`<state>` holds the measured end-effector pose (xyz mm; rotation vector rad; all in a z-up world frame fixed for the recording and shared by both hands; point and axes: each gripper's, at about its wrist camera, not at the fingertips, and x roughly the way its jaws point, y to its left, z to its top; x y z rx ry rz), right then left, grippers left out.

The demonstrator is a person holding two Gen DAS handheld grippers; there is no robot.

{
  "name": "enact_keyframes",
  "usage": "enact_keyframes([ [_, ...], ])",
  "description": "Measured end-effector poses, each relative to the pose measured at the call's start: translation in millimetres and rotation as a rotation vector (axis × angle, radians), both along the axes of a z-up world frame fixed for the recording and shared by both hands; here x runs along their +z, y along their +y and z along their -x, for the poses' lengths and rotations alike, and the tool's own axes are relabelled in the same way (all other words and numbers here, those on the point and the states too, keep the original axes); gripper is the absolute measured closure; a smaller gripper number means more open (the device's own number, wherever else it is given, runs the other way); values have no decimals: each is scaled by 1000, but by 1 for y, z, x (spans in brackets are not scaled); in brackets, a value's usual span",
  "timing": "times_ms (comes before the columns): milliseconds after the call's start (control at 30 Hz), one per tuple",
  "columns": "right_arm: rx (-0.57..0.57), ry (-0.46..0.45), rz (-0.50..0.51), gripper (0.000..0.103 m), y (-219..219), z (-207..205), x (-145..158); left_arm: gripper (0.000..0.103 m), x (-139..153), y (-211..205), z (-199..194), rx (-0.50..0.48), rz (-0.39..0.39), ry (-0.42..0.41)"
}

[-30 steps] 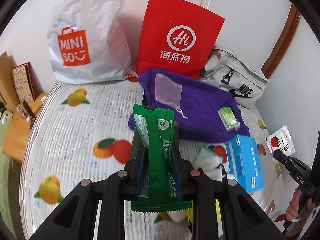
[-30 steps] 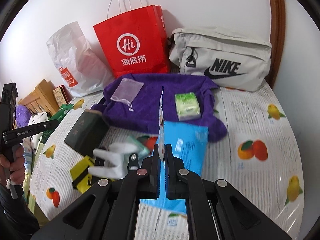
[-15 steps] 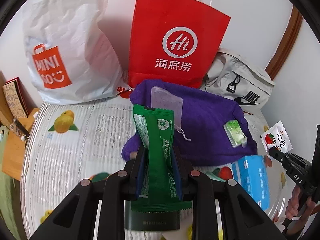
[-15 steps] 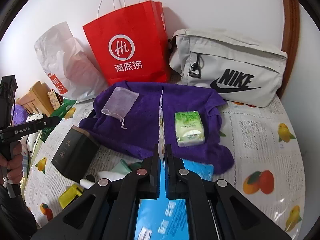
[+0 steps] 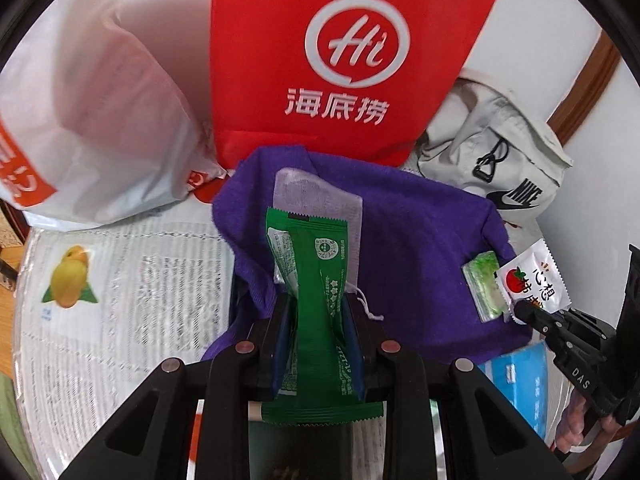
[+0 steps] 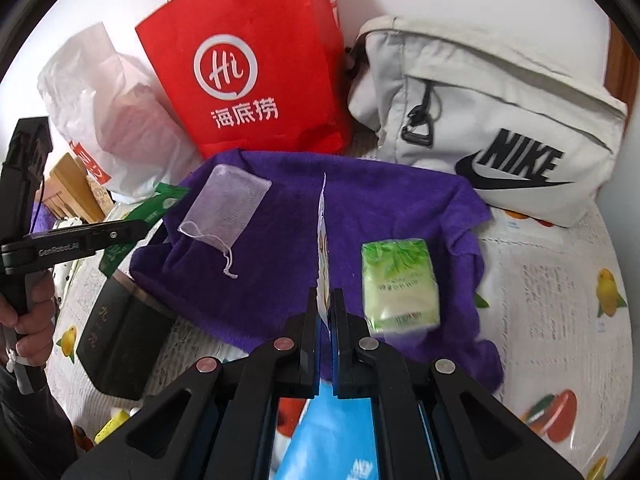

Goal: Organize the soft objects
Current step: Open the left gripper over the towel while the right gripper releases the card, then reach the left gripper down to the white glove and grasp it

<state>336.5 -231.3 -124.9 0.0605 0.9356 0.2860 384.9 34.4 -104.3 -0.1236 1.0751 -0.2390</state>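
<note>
Green sachet (image 5: 316, 300): glossy plastic film, crinkled, serrated ends. Purple towel (image 6: 360, 216): matt, fuzzy cloth. Mesh pouch (image 6: 228, 204): sheer woven fabric, string cord. Red bag (image 6: 248, 64): matt paper, creased. White bag (image 5: 92, 120): thin wrinkled plastic, slight sheen. Grey pouch (image 6: 500, 96): matt canvas-like cloth. Surface (image 6: 560, 300) cover: shiny ribbed plastic. Tissue pack (image 6: 400, 284): glossy wrap.

Back edge blocked: white plastic bag (image 5: 92, 112), red paper bag (image 6: 256, 64), grey Nike bag (image 6: 488, 120) in row against wall. Open patch on purple towel (image 6: 380, 216) between mesh pouch (image 6: 228, 208) and tissue pack (image 6: 400, 284). Bare table (image 5: 152, 280) left of towel. Dark box (image 6: 120, 340) at towel's near-left corner. Blue pack (image 6: 332, 436) at near edge.
</note>
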Motion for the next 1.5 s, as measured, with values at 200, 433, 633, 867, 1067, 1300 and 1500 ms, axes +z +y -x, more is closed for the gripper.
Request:
enact_keyframes([
  [200,21,79,-5,98,7,-20,-21,78,-20,-2,-17,9,-11,48],
  [433,47,145,8,97,16,-30,-39,77,-31,-4,-24,2,-11,81],
  [633,44,181,6,94,12,-35,-43,74,-33,-13,-28,-14,-13,83],
  [867,41,108,20,50,12,-24,-30,56,-27,-15,-25,1,-13,64],
  [1067,32,91,16,50,9,-4,-15,55,-5,-8,-7,13,-9,37],
  [1300,21,51,3,50,6,42,9,55,25,-7,47,-7,-2,-13],
  [1500,0,18,-31,50,4,97,26,55,40,-11,108,-28,0,-39],
])
